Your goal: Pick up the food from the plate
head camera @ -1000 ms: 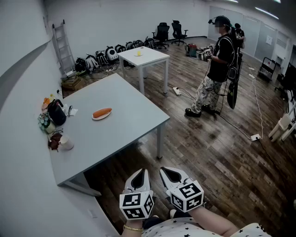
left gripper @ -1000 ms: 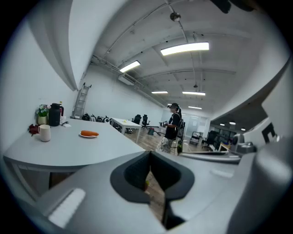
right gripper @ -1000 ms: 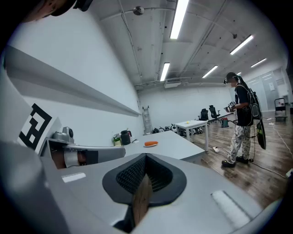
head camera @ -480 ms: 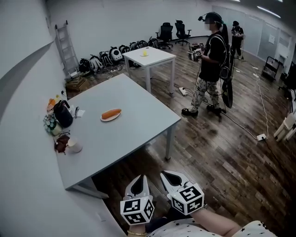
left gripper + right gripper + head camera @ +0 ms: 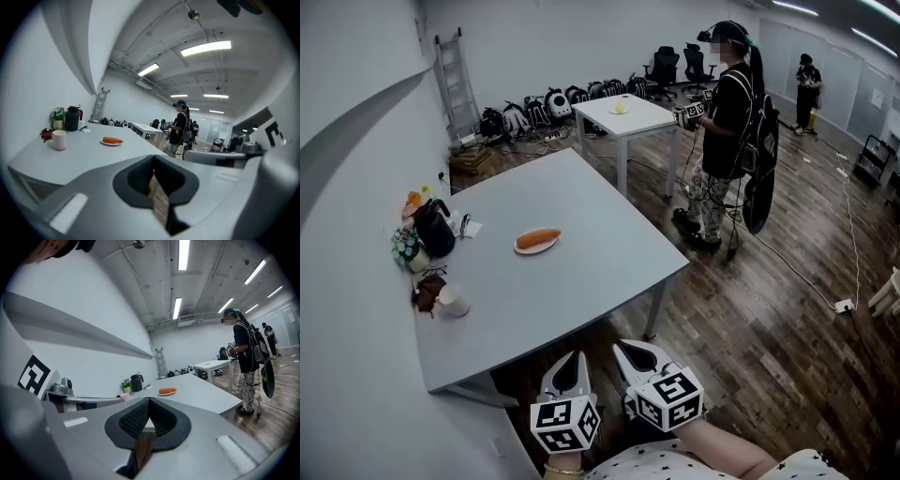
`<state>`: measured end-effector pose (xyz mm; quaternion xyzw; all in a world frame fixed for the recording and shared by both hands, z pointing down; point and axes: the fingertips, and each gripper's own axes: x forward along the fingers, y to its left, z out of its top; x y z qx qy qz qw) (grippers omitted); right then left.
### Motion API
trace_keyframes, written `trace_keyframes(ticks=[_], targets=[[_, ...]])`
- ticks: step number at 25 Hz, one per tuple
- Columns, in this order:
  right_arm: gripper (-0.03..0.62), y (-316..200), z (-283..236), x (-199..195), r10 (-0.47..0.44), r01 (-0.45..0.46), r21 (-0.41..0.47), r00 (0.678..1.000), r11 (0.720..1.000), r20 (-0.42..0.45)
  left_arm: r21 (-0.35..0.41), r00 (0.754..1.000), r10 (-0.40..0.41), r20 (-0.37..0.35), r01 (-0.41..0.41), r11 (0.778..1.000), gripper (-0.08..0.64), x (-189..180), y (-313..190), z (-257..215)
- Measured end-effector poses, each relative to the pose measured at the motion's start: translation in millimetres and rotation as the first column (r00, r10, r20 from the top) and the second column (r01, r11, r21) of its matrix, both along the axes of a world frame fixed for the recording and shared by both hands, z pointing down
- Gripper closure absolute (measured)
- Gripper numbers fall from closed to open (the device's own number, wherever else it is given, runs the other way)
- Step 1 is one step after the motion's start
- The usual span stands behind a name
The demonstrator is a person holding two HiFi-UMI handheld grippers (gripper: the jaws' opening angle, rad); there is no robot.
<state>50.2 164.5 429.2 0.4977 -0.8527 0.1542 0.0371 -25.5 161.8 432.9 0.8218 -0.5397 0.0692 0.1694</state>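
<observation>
Grippers both clenched on nothing: I hold the left gripper (image 5: 571, 364) and the right gripper (image 5: 630, 352) low by my body, short of the near edge of the grey rectangular table (image 5: 581, 281), and each gripper view shows its jaws pressed together. I see the orange sausage-shaped food (image 5: 538, 237) lying on the small white round plate (image 5: 525, 249) near the table's middle, well apart from both grippers. A person in a dark top (image 5: 727, 122) stands beyond the table's far corner.
</observation>
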Motion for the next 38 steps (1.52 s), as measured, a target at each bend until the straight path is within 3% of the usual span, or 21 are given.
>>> trace_keyframes(ticks=[6,12,21,28,32,35,38], targets=[[0.594,-84,-15,17,-0.046,0.046,0.004,0.999,0.999,-0.01,0.017,1.0,-0.022,0.0,0.022,1.0,0.552,20,-80,-17],[0.594,-150,-15,21,-0.122,0.123,0.004,0.992,0.992,-0.028,0.027,0.995,-0.098,-0.026,0.099,0.995,0.552,20,-146,-19],[0.594,-200,21,9,-0.24,0.237,-0.079,0.97,0.968,-0.042,-0.057,0.979,-0.206,0.004,0.206,0.977,0.552,4,-187,18],[0.594,-238,42,2,-0.279,0.272,-0.141,0.96,0.952,-0.03,-0.08,0.979,-0.198,0.044,0.201,0.976,0.552,-1,-226,34],[0.594,-272,49,-19,-0.301,0.288,-0.162,0.952,0.944,-0.057,-0.084,0.978,-0.202,0.045,0.205,0.975,0.552,-25,-267,38],[0.594,-301,54,-44,-0.352,0.329,-0.18,0.929,0.927,-0.117,-0.094,0.976,-0.213,0.047,0.217,0.972,0.552,-50,-298,39],[0.594,-330,62,-68,-0.436,0.399,-0.202,0.879,0.895,-0.194,-0.119,0.974,-0.223,0.046,0.227,0.967,0.552,-68,-320,42]])
